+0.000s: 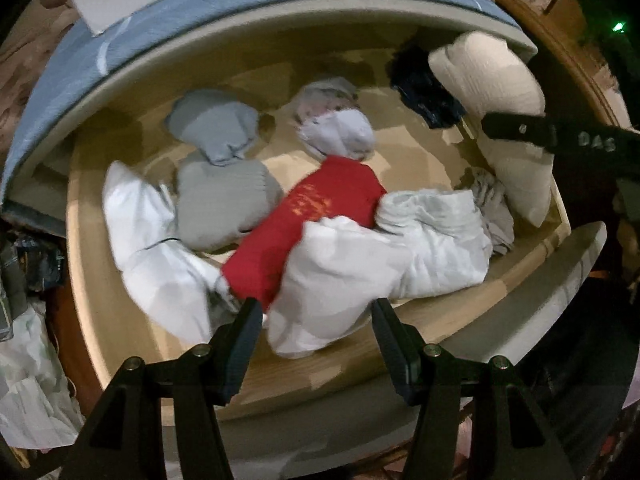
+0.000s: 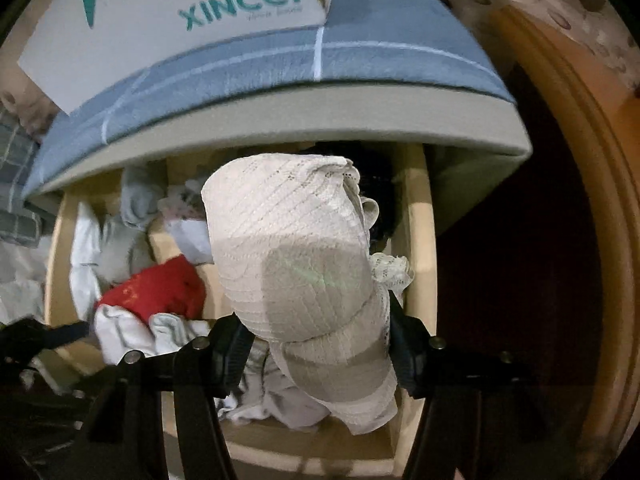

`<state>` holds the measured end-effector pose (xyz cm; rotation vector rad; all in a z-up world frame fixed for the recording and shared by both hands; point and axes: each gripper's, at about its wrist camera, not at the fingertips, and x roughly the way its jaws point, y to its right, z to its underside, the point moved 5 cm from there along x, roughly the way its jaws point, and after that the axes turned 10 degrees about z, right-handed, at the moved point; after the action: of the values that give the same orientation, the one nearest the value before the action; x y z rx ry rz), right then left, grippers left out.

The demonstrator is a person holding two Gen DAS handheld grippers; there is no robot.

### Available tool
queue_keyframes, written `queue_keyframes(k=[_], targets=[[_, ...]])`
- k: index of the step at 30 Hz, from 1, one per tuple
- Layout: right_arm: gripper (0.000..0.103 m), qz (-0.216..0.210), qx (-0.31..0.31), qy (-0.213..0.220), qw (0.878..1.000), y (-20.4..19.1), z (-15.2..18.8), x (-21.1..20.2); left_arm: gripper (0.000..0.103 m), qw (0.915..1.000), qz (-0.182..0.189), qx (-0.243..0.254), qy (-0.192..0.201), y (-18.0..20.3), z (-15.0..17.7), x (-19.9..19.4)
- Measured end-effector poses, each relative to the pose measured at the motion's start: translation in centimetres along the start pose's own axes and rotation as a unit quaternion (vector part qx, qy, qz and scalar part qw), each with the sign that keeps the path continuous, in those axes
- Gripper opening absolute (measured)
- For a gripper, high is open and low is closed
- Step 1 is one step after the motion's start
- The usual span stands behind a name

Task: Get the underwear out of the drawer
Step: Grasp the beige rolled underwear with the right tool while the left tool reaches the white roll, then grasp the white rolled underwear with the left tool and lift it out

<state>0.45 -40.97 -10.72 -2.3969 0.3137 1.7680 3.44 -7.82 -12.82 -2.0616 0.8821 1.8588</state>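
My right gripper (image 2: pixel 316 344) is clamped on a cream lace underwear (image 2: pixel 296 248), the fabric pressed between both fingers and bulging up in front of the camera. In the left wrist view this same piece (image 1: pixel 492 92) sits at about 2 o'clock, at the right end of the open wooden drawer (image 1: pixel 420 332), with one black finger (image 1: pixel 516 130) across it.

My left gripper (image 1: pixel 316 328) has its fingers apart and holds nothing; it hovers over the near edge of the drawer, above a white garment (image 1: pixel 336 280). A red piece with gold print (image 1: pixel 316 216) lies in the middle, touching that white one. At 11 o'clock lies a grey-blue bundle (image 1: pixel 216 124), at 12 o'clock a pale lilac one (image 1: pixel 340 128). A dark navy piece (image 1: pixel 424 92) lies just beside the cream one.
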Motion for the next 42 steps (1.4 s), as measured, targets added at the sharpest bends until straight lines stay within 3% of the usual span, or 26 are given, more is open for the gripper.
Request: queue_keyframes(k=[7,17,25,37,42], targets=[[0.056,-0.025,0.008,-0.011,1.000,0.6,-0.1,-0.8,0.058,0.9992,0.017,-0.033,-0.018,0.1,-1.4,1.7],[0.056,-0.026,0.006,-0.017,0.999,-4.7,1.6,2.3,0.058,0.9967,0.025,-0.073,-0.023,-0.3,-2.8,3.1],[0.057,-0.049,0.030,-0.024,0.998,-5.0,2.8,2.7,0.042,0.9953,0.035,-0.090,-0.007,-0.4,-2.3,2.5],[0.057,-0.039,0.029,-0.024,0.999,-6.8,3.1,3.6,0.040,0.9945,0.037,-0.085,0.049,-0.4,-2.5,-2.4],[0.057,-0.042,0.040,-0.026,0.998,-6.8,3.0,3.8,0.040,0.9913,0.046,-0.090,0.084,-0.8,-2.6,-6.3]])
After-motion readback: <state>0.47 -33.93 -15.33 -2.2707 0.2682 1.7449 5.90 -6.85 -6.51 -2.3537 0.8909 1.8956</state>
